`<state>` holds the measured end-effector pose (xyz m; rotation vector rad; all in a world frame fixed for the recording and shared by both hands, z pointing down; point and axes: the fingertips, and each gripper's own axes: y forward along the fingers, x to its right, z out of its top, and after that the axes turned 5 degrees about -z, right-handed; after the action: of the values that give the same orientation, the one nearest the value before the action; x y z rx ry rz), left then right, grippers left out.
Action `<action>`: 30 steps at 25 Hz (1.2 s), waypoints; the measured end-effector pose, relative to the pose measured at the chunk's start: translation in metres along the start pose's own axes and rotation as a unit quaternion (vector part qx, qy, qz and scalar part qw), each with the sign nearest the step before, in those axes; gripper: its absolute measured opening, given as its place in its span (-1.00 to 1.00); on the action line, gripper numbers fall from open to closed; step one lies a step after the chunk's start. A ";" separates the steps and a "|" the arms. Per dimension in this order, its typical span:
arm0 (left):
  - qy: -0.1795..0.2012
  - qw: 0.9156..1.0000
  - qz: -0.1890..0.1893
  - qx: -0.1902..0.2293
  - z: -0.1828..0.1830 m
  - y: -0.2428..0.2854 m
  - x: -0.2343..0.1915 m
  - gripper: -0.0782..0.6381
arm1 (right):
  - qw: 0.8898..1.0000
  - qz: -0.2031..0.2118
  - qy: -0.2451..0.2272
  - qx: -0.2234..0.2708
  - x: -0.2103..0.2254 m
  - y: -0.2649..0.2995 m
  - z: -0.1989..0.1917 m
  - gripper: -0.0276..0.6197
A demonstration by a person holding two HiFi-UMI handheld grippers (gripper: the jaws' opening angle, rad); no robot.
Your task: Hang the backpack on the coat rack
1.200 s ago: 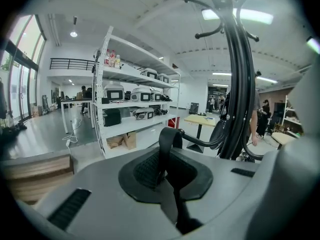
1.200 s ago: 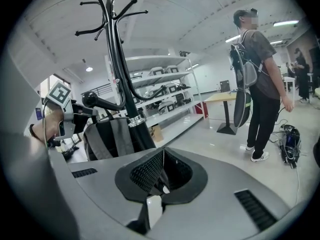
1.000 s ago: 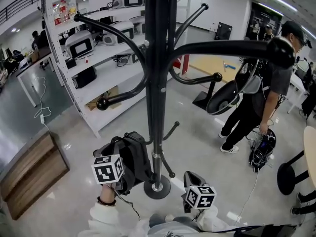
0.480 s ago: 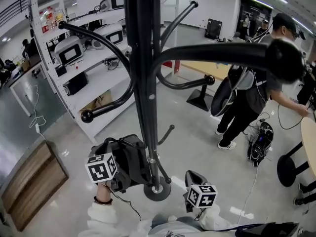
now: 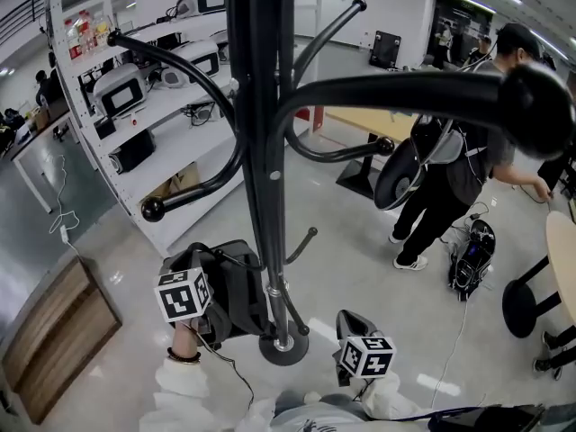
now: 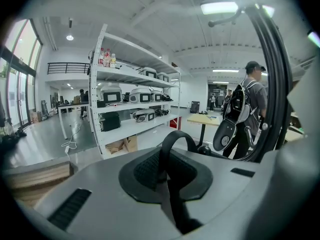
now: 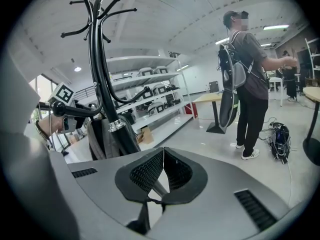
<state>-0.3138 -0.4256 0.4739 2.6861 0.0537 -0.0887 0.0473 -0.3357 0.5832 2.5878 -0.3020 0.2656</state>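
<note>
Since the earlier frame, the left hand-held gripper has shifted the backpack slightly leftward beside the coat rack; its jaws are pinched on the backpack's black top loop, with the bag just ahead of them, left of the rack's pole and near its base; the right hand-held gripper, right of that base, has its jaws together and holds nothing; the labels on the shelf bottles are too small to read.

This looks like a large lab or workshop hall. White metal shelving carries rows of boxy machines. The grey floor is polished, with strip lights overhead.
</note>
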 end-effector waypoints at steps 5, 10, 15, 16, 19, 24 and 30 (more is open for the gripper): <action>0.018 1.000 -0.010 0.002 0.004 0.003 0.012 -0.73 | 1.000 -0.006 0.005 -0.001 0.007 -0.002 0.000 -0.87; 0.052 0.999 -0.006 0.004 0.002 -0.002 0.032 -0.73 | 1.000 -0.015 0.012 -0.004 0.019 -0.003 -0.002 -0.88; 0.055 0.998 0.010 0.013 0.004 -0.006 0.027 -0.73 | 1.000 -0.017 0.011 -0.002 0.020 0.006 0.001 -0.87; 0.055 0.998 0.012 0.013 0.003 -0.008 0.027 -0.73 | 1.000 -0.016 0.010 -0.002 0.019 0.006 0.001 -0.87; 0.055 0.998 0.018 0.012 -0.001 -0.017 0.033 -0.73 | 1.000 -0.008 0.009 -0.003 0.017 0.005 0.000 -0.88; 0.049 0.998 0.025 0.005 -0.009 -0.026 0.039 -0.73 | 1.000 0.005 0.007 -0.009 0.008 0.008 -0.002 -0.87; 0.042 0.999 0.033 -0.008 -0.021 -0.028 0.048 -0.73 | 1.000 0.014 0.005 -0.003 0.009 0.009 0.004 -0.87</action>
<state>-0.2662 -0.3903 0.4776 2.6723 -0.0081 0.0461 0.0539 -0.3475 0.5861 2.5781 -0.3345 0.2860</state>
